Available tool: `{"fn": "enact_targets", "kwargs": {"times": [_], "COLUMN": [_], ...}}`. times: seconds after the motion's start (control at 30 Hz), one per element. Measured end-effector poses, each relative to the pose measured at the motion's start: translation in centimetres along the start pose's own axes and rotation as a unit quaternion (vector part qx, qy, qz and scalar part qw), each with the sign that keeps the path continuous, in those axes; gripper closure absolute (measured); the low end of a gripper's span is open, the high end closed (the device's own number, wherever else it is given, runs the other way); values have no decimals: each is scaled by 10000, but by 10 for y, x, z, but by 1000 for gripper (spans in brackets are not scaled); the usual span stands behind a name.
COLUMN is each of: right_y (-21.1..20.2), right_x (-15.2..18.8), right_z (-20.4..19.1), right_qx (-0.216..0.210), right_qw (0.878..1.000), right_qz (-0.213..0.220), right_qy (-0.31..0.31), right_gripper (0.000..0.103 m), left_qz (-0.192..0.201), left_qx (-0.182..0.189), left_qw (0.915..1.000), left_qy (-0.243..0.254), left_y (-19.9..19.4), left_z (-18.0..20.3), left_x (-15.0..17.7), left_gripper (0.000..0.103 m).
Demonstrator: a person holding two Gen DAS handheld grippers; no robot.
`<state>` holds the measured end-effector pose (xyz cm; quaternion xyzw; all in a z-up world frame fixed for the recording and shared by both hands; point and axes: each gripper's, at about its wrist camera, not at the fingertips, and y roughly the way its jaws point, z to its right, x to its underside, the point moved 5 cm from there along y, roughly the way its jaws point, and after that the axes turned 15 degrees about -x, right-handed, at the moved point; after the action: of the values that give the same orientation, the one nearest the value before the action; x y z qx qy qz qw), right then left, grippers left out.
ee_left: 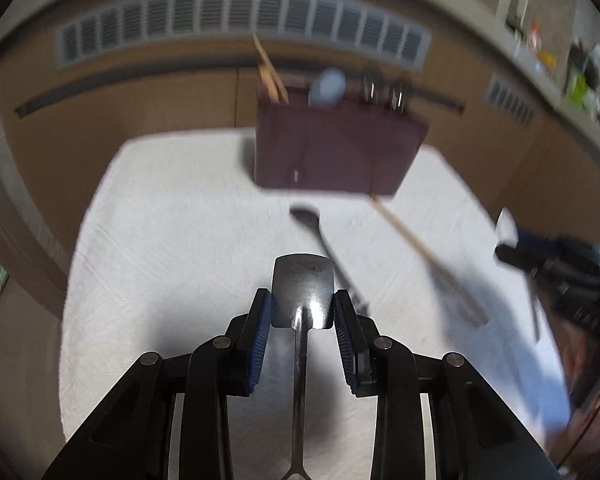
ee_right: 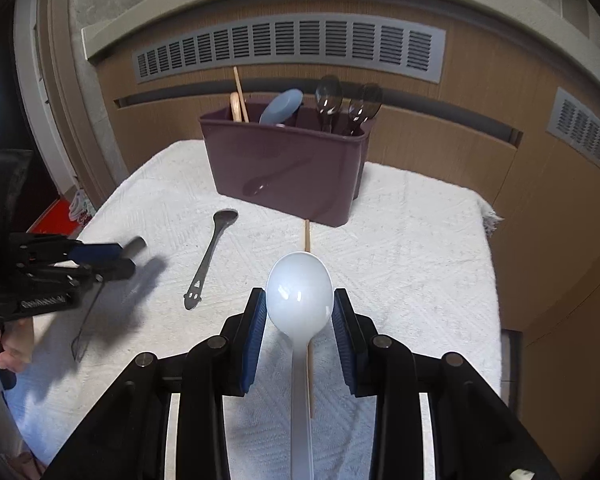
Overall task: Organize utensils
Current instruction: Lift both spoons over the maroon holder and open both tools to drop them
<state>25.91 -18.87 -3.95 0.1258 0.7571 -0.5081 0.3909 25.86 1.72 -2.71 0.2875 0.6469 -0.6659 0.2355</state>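
My left gripper (ee_left: pixel 303 298) is shut on a metal spoon with a squared bowl (ee_left: pixel 303 278), held above the white cloth; its handle runs back between the fingers. My right gripper (ee_right: pixel 300 298) is shut on a white plastic spoon (ee_right: pixel 300 280), pads against the sides of its bowl. A maroon caddy (ee_left: pixel 336 152) (ee_right: pixel 288 168) stands at the far side of the cloth. It holds chopsticks, a blue spoon and dark plastic spoons. On the cloth lie a dark metal spoon (ee_left: pixel 324 240) (ee_right: pixel 212 248) and a wooden chopstick (ee_left: pixel 420 248) (ee_right: pixel 307 236).
The white cloth (ee_right: pixel 412 272) covers a small table, and brown panelling with grey vents (ee_right: pixel 292 44) rises behind it. In the right wrist view the left gripper (ee_right: pixel 128 256) and a hand (ee_right: pixel 8 344) are at the left. The left wrist view is blurred.
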Motion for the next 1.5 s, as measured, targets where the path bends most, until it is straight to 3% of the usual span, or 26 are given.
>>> {"fn": "enact_targets", "kwargs": {"times": [0.07, 0.17, 0.3, 0.43, 0.53, 0.7, 0.8, 0.93, 1.27, 1.5], "right_y": [-13, -42, -101, -141, -139, -97, -61, -17, 38, 73], "right_x": [-3, -27, -94, -163, -195, -218, -217, -214, -214, -206], "right_z": [-2, -9, -24, -30, -22, 2, 20, 38, 57, 60], "right_qx": [11, -25, 118, 318, 367, 338, 218, 205, 309, 350], "right_qw": [9999, 9980, 9839, 9605, 9528, 9566, 9657, 9737, 9704, 9726], "right_qz": [154, 624, 1700, 2638, 2890, 2836, 2571, 2270, 2394, 2287], "right_qy": [-3, -106, -530, -828, -855, -584, -288, -43, 21, -223], "right_gripper": [73, 73, 73, 73, 73, 73, 73, 73, 73, 73], "left_qz": [550, 1528, 2749, 3368, 3531, 3717, 3541, 3305, 3188, 2943], "left_qx": [-11, 70, 160, 380, 437, 75, -117, -68, 75, 82], "left_qw": [9984, 9881, 9607, 9388, 9320, 9246, 9307, 9369, 9389, 9493], "left_qy": [-105, -138, -360, -605, -696, -834, -910, -1140, -1296, -1102], "left_y": [-29, -82, -140, -159, -147, -101, -64, -18, 39, 63], "left_z": [-1, 4, 9, 7, 7, 9, 10, 9, 11, 14], "left_x": [-20, -72, -149, -199, -222, -236, -236, -237, -218, -210], "left_gripper": [70, 70, 70, 70, 70, 70, 70, 70, 70, 68]}}
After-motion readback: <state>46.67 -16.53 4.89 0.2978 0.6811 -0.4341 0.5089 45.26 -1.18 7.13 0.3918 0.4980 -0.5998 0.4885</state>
